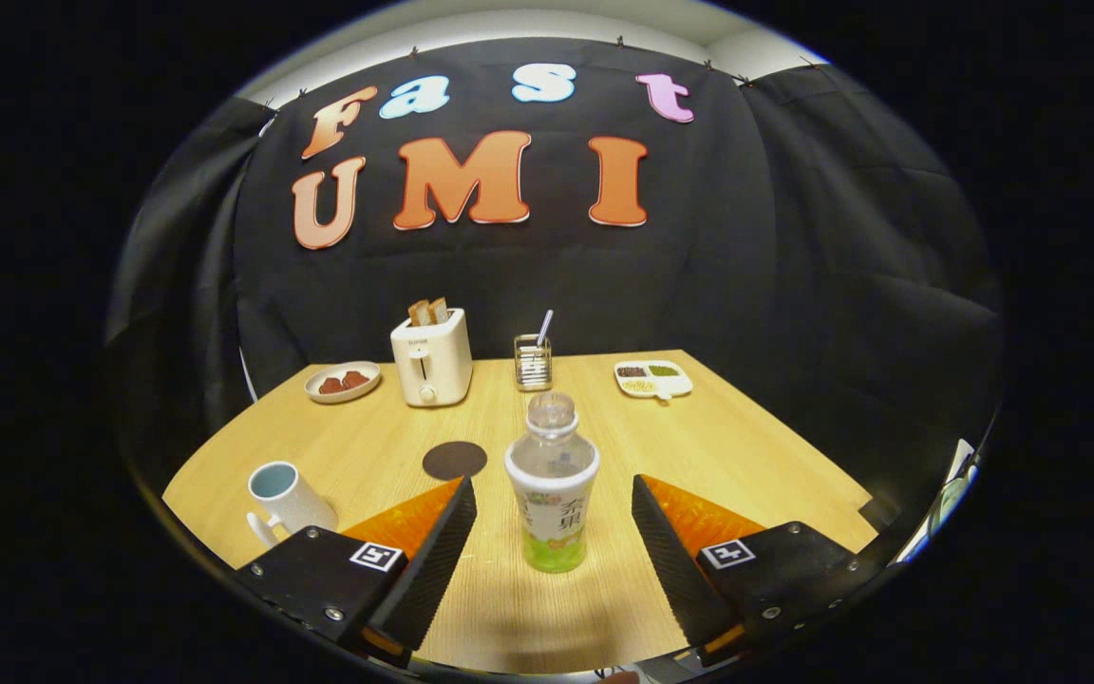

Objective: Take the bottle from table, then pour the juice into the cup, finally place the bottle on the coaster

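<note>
A clear plastic bottle [552, 484] with a white and green label stands upright on the wooden table [727, 446]. It stands between my two fingers, and neither finger touches it. My gripper [554, 489] is open, with a gap on both sides of the bottle. A dark round coaster [454, 460] lies flat just beyond the left finger. A white mug [283, 498] with a pale blue inside stands left of the left finger, its handle turned toward me.
Along the table's far edge stand a plate with brown pieces [343, 382], a white toaster [430, 356] with toast in it, a glass with a straw [533, 361] and a divided dish of beans [653, 378].
</note>
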`<state>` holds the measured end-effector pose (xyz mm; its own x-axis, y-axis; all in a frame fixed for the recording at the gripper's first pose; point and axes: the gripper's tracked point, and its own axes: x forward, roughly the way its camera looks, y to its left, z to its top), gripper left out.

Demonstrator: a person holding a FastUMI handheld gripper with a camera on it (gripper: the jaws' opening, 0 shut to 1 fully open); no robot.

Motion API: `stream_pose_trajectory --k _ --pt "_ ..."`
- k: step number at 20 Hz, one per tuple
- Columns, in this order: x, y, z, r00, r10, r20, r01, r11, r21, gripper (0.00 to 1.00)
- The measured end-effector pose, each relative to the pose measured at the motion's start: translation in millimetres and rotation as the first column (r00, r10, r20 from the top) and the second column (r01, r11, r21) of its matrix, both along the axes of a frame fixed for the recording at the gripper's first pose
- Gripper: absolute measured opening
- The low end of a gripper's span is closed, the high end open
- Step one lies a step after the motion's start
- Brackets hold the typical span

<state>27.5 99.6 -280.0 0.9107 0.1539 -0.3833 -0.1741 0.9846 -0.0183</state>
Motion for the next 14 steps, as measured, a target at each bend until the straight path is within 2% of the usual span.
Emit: stream_pose_trajectory --k 5,12,13,14 --pt "15 3 -42 0.997 -0.007 -0.077 0.007 1.000 -0.006 0.98" --pt "38 4 -64 0.990 -0.034 -0.137 0.039 0.999 0.035 0.98" --pt "41 7 -65 0.989 -0.029 -0.143 0.036 0.998 0.047 0.97" --pt "40 8 -69 0.988 -0.030 -0.152 0.038 0.998 0.051 0.91"
